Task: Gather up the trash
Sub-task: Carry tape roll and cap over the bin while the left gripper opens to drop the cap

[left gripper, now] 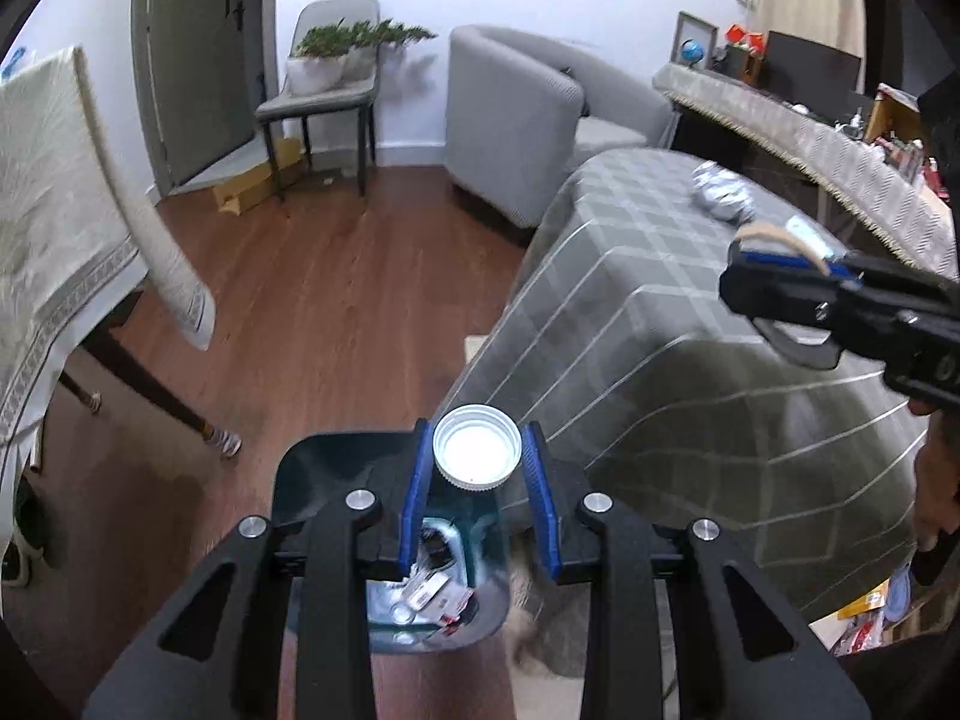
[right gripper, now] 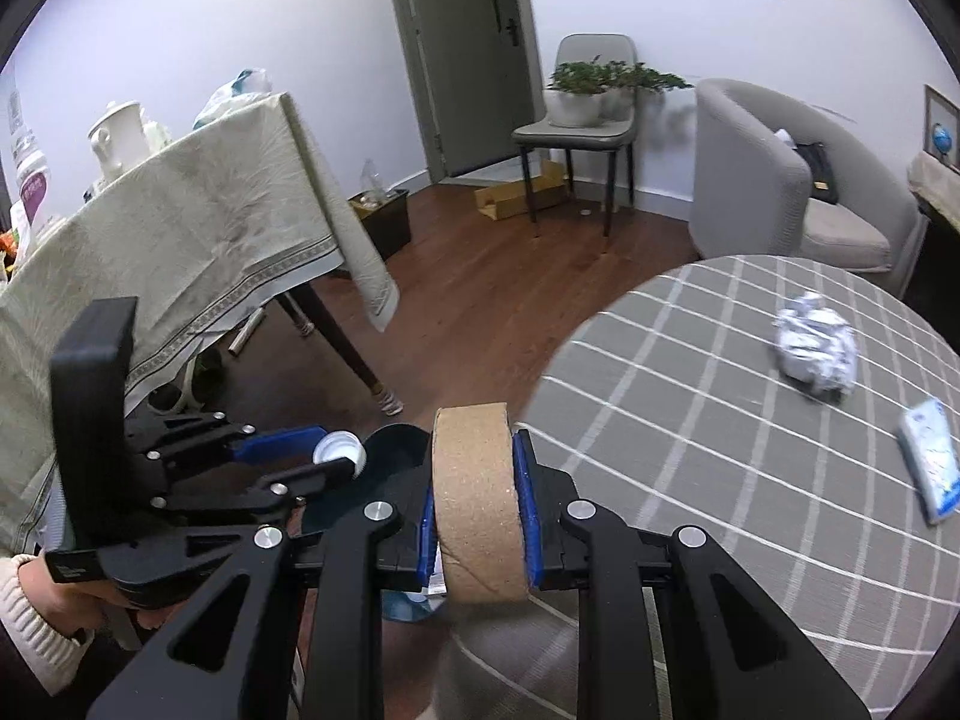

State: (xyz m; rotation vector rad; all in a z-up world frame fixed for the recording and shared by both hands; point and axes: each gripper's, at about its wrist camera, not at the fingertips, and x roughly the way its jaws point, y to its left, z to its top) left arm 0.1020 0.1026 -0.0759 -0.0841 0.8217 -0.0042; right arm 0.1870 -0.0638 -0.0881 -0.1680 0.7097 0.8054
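Observation:
My left gripper is shut on a white bottle cap, held above a dark bin with trash inside. In the right wrist view the same gripper and cap hang over the bin. My right gripper is shut on a brown cardboard tape core at the edge of the round table. From the left wrist view it shows at the right with the core. A crumpled silver ball and a small packet lie on the checked cloth.
A second table under a beige cloth stands left of the bin, its legs close by. Further back are a grey armchair, a chair holding potted plants, a flat cardboard box and a door. The floor is wood.

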